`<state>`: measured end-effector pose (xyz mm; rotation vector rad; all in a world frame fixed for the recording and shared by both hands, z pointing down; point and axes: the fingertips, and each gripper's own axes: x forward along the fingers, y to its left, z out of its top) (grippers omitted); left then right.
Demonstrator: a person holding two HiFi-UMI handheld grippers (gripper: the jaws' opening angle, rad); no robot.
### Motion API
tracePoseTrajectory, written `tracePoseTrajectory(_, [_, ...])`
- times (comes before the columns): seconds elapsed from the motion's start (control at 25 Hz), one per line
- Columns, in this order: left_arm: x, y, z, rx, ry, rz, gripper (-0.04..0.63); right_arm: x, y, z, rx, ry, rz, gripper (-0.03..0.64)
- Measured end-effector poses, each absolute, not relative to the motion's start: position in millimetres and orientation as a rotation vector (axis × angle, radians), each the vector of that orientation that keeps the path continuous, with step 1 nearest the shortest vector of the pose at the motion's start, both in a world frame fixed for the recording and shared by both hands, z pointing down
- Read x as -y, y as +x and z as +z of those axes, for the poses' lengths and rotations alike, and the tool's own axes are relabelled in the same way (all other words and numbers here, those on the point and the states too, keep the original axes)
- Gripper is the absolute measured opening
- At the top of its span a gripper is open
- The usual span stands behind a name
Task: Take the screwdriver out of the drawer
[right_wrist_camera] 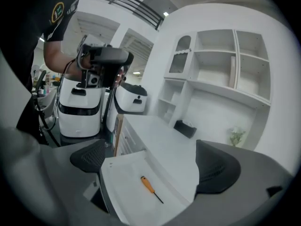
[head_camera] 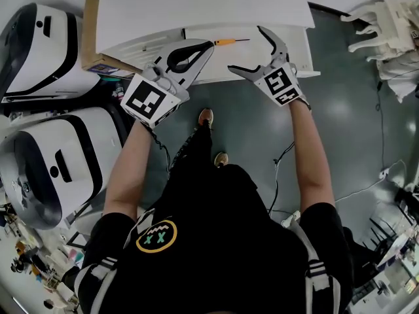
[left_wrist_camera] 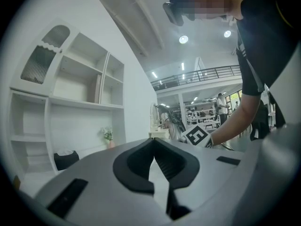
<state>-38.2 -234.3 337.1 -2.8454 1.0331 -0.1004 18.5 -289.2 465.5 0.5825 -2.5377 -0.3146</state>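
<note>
An orange-handled screwdriver [head_camera: 226, 42] [right_wrist_camera: 148, 184] lies alone on the floor of the pulled-out white drawer [head_camera: 222, 61] [right_wrist_camera: 123, 182]. My right gripper [head_camera: 252, 50] [right_wrist_camera: 150, 165] hovers over the drawer, open, with nothing between its jaws; in the right gripper view the screwdriver shows between and beyond them. My left gripper [head_camera: 209, 43] [left_wrist_camera: 153, 141] is at the drawer's left part, its tip close to the screwdriver's handle end. Its jaws are shut with nothing in them, and its camera looks up at the room.
The drawer belongs to a white cabinet [head_camera: 203, 2] with a black box [right_wrist_camera: 186, 128] on top. Two white machines [head_camera: 39, 51] [head_camera: 55, 162] stand at the left, beside a cardboard sheet [head_camera: 89, 31]. White shelves [right_wrist_camera: 225, 65] line the wall. The person's feet [head_camera: 207, 117] and cables are on the grey floor.
</note>
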Motion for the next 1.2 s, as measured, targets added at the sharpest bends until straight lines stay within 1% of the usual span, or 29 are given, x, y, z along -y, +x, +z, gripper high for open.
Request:
tracePoseTrajectory(0.36, [260.1,-48.8,349.2,-1.023,-2.828,-0.137,0.020,324.5,7.4,560.4,2.287,0.322,-0.330,0.583])
tracePoseTrajectory(0.56, [271.0,-45.5,338.9,-1.046,-2.871,-0.062,0.020,341.5,5.2,609.8,2.179,0.207,-0.303,0.583])
tracePoseTrajectory(1.2, [290.8,-58.4,345.5,-1.031,-2.874,-0.072,0.020,360.3,-3.0,706.9,1.979,-0.009,-0.246,0.581])
